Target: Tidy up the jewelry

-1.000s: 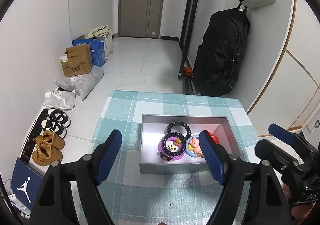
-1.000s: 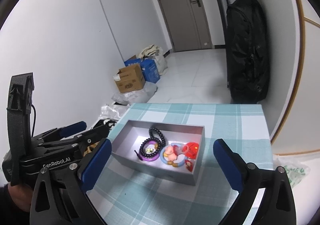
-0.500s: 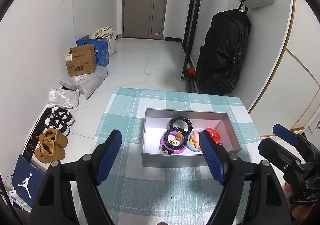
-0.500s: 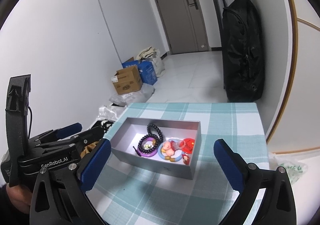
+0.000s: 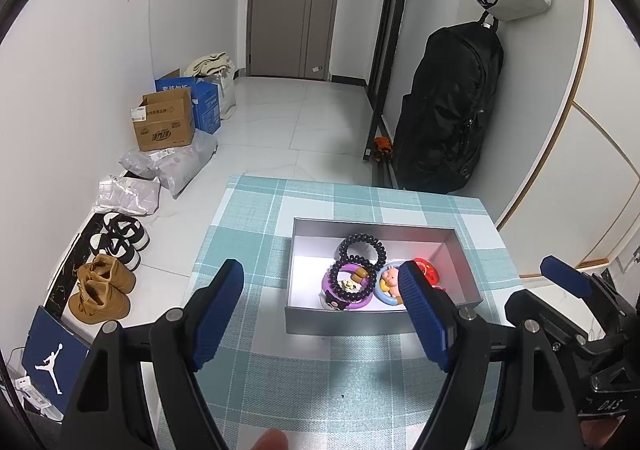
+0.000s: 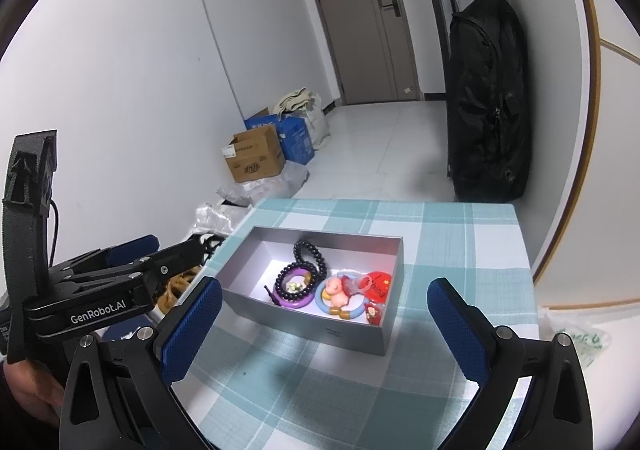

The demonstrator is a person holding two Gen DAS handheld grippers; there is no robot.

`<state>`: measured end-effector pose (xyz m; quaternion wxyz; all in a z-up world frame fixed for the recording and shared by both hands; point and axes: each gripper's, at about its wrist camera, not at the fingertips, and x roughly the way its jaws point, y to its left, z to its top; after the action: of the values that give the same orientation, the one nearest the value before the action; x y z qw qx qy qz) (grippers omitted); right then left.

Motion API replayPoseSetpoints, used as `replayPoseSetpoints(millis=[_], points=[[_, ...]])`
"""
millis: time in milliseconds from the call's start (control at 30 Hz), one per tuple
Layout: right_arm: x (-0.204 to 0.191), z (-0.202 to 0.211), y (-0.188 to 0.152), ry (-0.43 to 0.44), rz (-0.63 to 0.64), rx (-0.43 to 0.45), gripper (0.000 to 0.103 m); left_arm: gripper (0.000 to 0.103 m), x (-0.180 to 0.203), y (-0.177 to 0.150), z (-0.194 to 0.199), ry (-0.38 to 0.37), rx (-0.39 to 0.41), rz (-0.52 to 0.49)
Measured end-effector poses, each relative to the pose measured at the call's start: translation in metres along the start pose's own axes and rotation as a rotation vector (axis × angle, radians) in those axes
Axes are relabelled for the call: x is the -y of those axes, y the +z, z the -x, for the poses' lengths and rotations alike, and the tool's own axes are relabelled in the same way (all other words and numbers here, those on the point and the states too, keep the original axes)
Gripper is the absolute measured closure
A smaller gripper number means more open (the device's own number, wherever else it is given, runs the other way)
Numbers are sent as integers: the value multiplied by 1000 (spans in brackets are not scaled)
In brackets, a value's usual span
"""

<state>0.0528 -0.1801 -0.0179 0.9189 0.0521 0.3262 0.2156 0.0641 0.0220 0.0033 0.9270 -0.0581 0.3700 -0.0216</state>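
Your left gripper (image 5: 322, 302) hangs wide and empty just short of the box (image 5: 380, 318) on the checked cloth (image 5: 256, 234); reach in carelessly and a finger could catch the near wall and shove the box. Inside, toward its left, the dark bead bracelets (image 5: 362, 250) overlap the purple ring (image 5: 347, 292), so pinching one may drag both. Right of those lie the blue ring (image 6: 342, 304) and red charm (image 6: 376, 286), crowded together. Your right gripper (image 6: 324, 324) is equally wide and empty.
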Motion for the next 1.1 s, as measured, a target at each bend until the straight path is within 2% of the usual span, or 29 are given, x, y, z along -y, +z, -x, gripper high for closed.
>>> replayPoseSetpoints(millis=[200, 1100], points=[[-1, 2, 0, 2, 3, 7, 0, 27, 2, 1, -1, 17, -8, -11], [1, 2, 0, 1, -8, 5, 0, 27, 3, 1, -1, 8, 1, -11]])
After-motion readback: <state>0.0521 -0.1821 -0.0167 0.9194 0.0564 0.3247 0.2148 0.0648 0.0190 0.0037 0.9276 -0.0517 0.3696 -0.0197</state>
